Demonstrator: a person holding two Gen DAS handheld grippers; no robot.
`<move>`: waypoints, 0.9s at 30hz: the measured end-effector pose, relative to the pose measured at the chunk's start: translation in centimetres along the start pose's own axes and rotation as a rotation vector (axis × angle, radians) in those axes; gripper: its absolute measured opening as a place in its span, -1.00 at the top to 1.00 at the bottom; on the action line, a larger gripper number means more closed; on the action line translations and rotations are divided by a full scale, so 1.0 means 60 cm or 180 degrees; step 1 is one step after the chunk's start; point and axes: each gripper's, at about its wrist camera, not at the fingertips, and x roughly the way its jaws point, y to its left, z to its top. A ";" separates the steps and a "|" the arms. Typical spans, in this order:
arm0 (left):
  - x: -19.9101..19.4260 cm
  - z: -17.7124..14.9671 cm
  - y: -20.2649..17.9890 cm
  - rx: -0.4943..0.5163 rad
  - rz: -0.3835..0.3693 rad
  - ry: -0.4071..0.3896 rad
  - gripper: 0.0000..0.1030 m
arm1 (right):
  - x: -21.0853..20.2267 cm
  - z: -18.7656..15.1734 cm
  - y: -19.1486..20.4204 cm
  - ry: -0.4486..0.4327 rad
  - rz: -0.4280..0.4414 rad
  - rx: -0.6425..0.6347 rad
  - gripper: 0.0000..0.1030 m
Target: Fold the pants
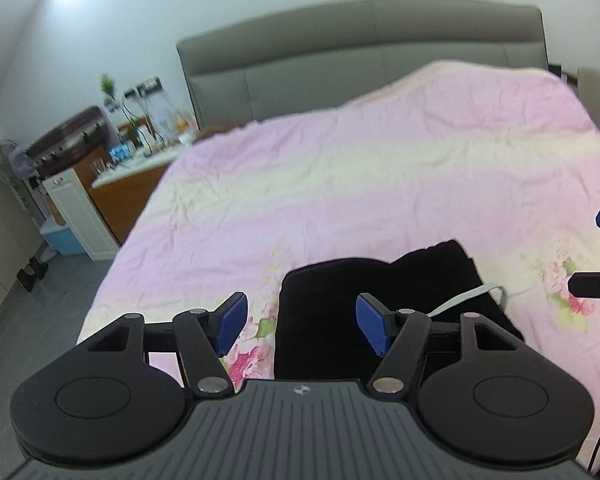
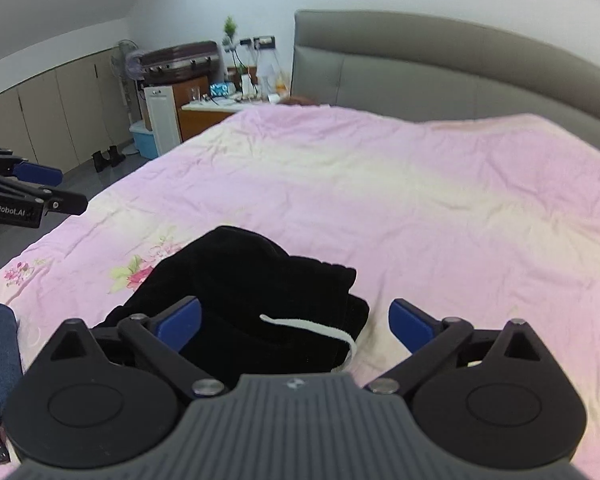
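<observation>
Pants [image 1: 380, 308] lie in a compact black bundle at the bottom centre of both views, on the pink bed [image 1: 340, 184] — folding looks done or nearly so, I judge. Both my left gripper [image 1: 300, 324] and right gripper [image 2: 296, 324] hang above them, spread wide and empty — a white drawstring [image 2: 316, 328] trails loose, maybe needing a tuck.

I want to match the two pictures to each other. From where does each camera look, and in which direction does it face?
Left wrist: sits on the left gripper, faces along its open fingers over the black pants toward the headboard; the right gripper shows at the right edge.
Right wrist: sits on the right gripper, faces the same way over the pants; the left gripper shows at the left edge, and a denim-clad part of the person at lower left.
Shared: the pants with white drawstring, pink bedspread, headboard, cluttered bedside table.
</observation>
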 end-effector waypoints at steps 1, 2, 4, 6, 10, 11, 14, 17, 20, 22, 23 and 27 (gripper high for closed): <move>-0.019 -0.009 -0.009 0.0017 0.0059 -0.0068 -0.43 | -0.025 -0.007 0.010 -0.0113 -0.0025 -0.0069 -0.90; -0.039 -0.019 -0.020 0.0046 0.0129 -0.0131 -0.43 | -0.048 -0.014 0.020 -0.0215 -0.0062 -0.0123 -0.90; -0.078 -0.033 -0.040 0.0112 0.0227 -0.0240 -0.43 | -0.094 -0.037 0.040 -0.0405 -0.0108 -0.0222 -0.90; -0.108 -0.053 -0.057 0.0148 0.0298 -0.0386 -0.48 | -0.135 -0.063 0.058 -0.0567 -0.0107 -0.0276 -0.90; -0.151 -0.098 -0.083 0.0075 0.0391 -0.0506 -0.64 | -0.184 -0.116 0.089 -0.0744 -0.0158 -0.0281 -0.90; -0.157 -0.107 -0.089 0.0055 0.0401 -0.0498 -0.64 | -0.193 -0.129 0.095 -0.0767 -0.0158 -0.0262 -0.90; -0.172 -0.140 -0.103 -0.0019 0.0475 -0.0507 -0.69 | -0.214 -0.171 0.109 -0.0807 -0.0176 -0.0106 -0.90; -0.177 -0.172 -0.114 -0.0188 0.0482 -0.0551 -0.75 | -0.219 -0.208 0.118 -0.0784 -0.0142 0.0032 -0.90; -0.172 -0.205 -0.123 -0.0303 0.0447 -0.0542 -0.75 | -0.218 -0.238 0.129 -0.0743 -0.0209 -0.0017 -0.90; -0.159 -0.221 -0.129 -0.0310 0.0436 -0.0467 -0.75 | -0.212 -0.253 0.132 -0.0711 -0.0270 -0.0033 -0.90; -0.151 -0.227 -0.132 -0.0316 0.0432 -0.0404 -0.75 | -0.208 -0.258 0.133 -0.0678 -0.0278 -0.0030 -0.90; -0.114 -0.254 -0.142 -0.0501 0.0346 -0.0064 -0.75 | -0.173 -0.279 0.133 -0.0417 -0.0357 0.0019 -0.90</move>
